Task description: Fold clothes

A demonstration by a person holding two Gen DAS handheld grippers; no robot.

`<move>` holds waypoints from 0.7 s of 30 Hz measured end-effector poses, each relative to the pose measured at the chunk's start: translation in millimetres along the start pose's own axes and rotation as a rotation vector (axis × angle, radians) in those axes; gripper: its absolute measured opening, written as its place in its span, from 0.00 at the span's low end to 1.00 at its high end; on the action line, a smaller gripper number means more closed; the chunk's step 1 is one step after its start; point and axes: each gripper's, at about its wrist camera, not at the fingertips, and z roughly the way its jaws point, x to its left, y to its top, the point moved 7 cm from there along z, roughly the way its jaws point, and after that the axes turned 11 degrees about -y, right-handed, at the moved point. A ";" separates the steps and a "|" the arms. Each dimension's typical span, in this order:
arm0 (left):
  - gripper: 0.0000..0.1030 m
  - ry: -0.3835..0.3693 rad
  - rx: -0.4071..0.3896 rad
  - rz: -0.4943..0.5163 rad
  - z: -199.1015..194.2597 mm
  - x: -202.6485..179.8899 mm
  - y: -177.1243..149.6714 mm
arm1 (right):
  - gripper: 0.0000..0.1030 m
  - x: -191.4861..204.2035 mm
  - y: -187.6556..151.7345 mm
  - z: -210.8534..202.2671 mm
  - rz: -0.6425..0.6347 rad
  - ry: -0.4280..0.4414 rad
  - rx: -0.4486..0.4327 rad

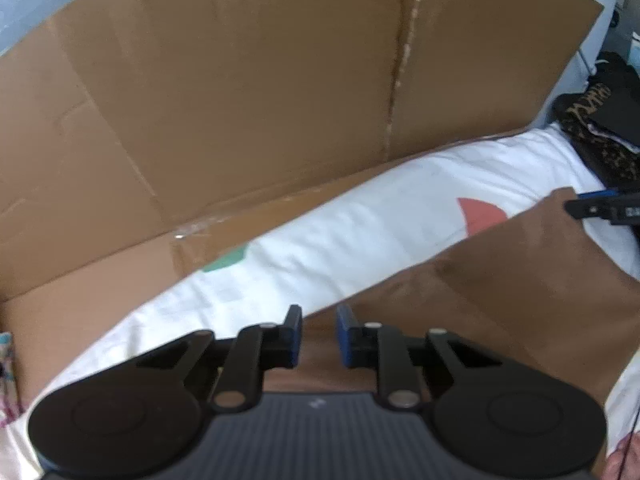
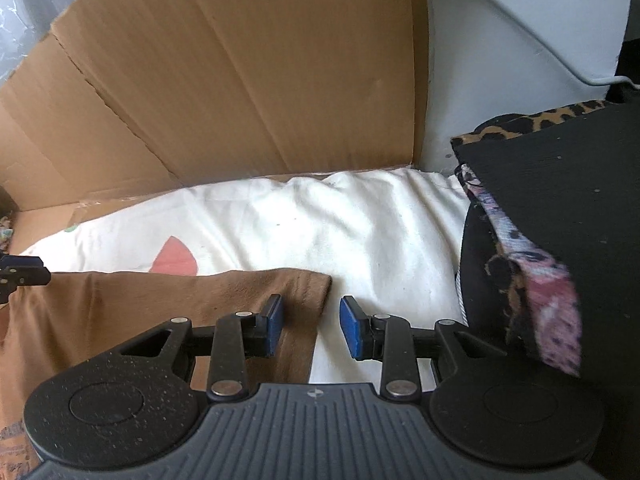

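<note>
A brown garment point(image 1: 500, 292) lies flat on a white sheet point(image 1: 360, 224) with coloured shapes. It also shows in the right wrist view point(image 2: 160, 300). My left gripper point(image 1: 319, 334) is open, its blue pads just above the garment's near edge, holding nothing. My right gripper point(image 2: 311, 326) is open, straddling the garment's right corner point(image 2: 316, 284), with the left pad over the cloth and the right pad over the sheet point(image 2: 360, 220). The right gripper's tip shows at the far right of the left wrist view point(image 1: 600, 206). The left gripper's tip shows at the left edge of the right wrist view point(image 2: 20, 274).
A tall brown cardboard wall point(image 1: 240, 100) stands behind the sheet, also in the right wrist view point(image 2: 240, 80). A stack of dark and leopard-print clothes point(image 2: 560, 220) lies at the right, with a floral strip hanging off it; it also shows in the left wrist view point(image 1: 600, 120).
</note>
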 end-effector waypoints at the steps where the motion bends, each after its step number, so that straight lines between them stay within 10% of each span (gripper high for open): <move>1: 0.17 -0.014 0.001 -0.001 2.1 -2.7 0.1 | 0.38 0.7 0.3 3.2 0.001 -0.001 0.003; 6: 0.17 -0.091 0.024 0.026 18.6 -21.7 -2.9 | 0.45 9.3 4.2 13.2 -0.052 0.005 -0.012; 11: 0.17 -0.114 0.026 0.021 31.6 -31.3 -3.8 | 0.02 10.1 13.7 1.6 -0.085 0.014 -0.052; 21: 0.17 -0.144 -0.004 0.044 37.4 -44.7 2.2 | 0.01 6.2 38.5 -29.3 -0.118 -0.015 -0.137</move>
